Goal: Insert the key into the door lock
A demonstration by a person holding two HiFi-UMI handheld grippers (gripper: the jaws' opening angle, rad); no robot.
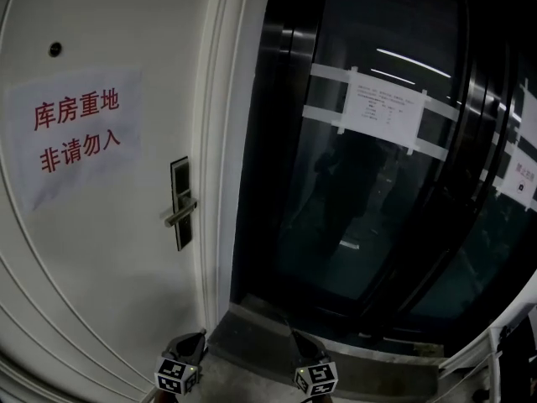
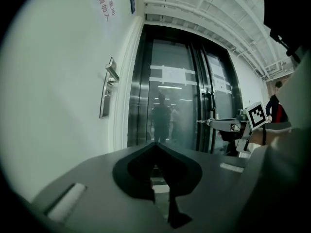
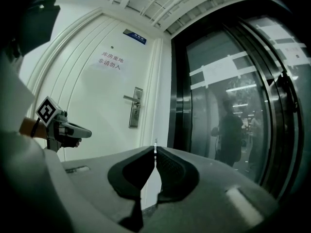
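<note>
- Head view: your left gripper (image 1: 195, 340) and right gripper (image 1: 299, 341) sit low, well apart from the slim metal lock plate (image 1: 179, 183) and lever handle (image 1: 180, 214) on the smooth white door (image 1: 101, 275).
- Left gripper view: your dark, curved jaws are pressed together tip to tip.
- Right gripper view: your jaws pinch the thin, flat silver key (image 3: 155, 148) at their tips.
</note>
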